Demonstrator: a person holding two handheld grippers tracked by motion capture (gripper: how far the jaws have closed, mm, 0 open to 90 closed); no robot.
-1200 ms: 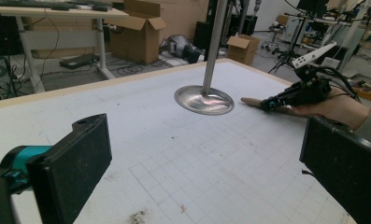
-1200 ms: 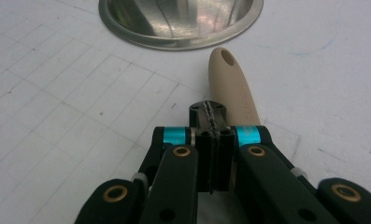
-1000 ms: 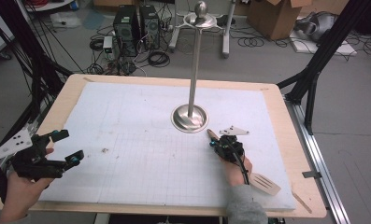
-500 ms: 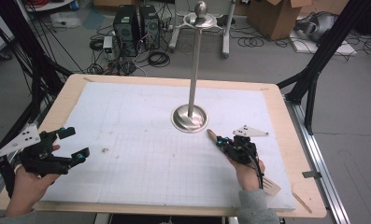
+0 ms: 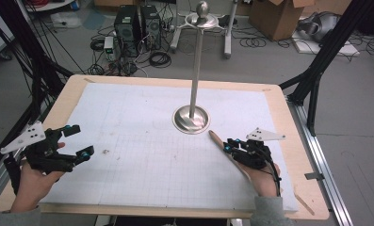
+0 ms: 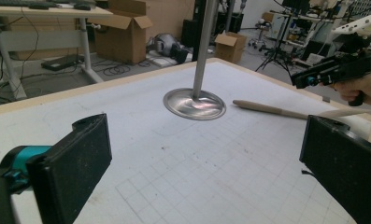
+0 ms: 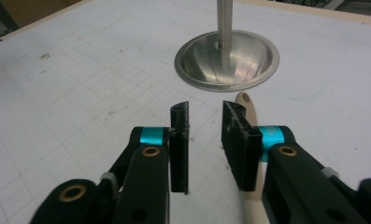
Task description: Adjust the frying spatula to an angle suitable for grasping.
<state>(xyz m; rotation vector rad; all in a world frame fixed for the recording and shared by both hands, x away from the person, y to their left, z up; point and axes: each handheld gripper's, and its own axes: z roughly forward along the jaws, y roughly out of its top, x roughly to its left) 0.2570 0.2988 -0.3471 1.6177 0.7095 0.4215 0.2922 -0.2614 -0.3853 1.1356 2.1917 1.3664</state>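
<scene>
Since the earlier frame, the right hand-held gripper (image 5: 228,146) has lifted and drawn back towards the right edge, and its jaws have just been opening; we see nothing between them now. Its jaws stand a narrow gap apart in the right gripper view, pads clear of everything. The long pale wooden spatula (image 5: 224,151) lies flat on the white gridded paper sheet (image 5: 128,141) covering the tabletop (image 5: 71,89). Its rounded handle tip rests just beside the round base of the tall polished steel stand (image 5: 191,118), without touching it as far as we can tell, and its shaft runs back under the right gripper towards the near right corner. In the right gripper view the spatula's tip shows just beyond the right-hand pad, below jaw level.

The left hand-held gripper (image 5: 76,141) hovers near the left edge, well apart from the spatula, jaws spread wide and empty.

We judge that the spatula has just been released and that a fresh grip is being set up. The next move calls for lowering the right gripper over the shaft, centring it between the pads, and closing firmly before any lift. The stand's base sits close; care is needed not to strike it.
</scene>
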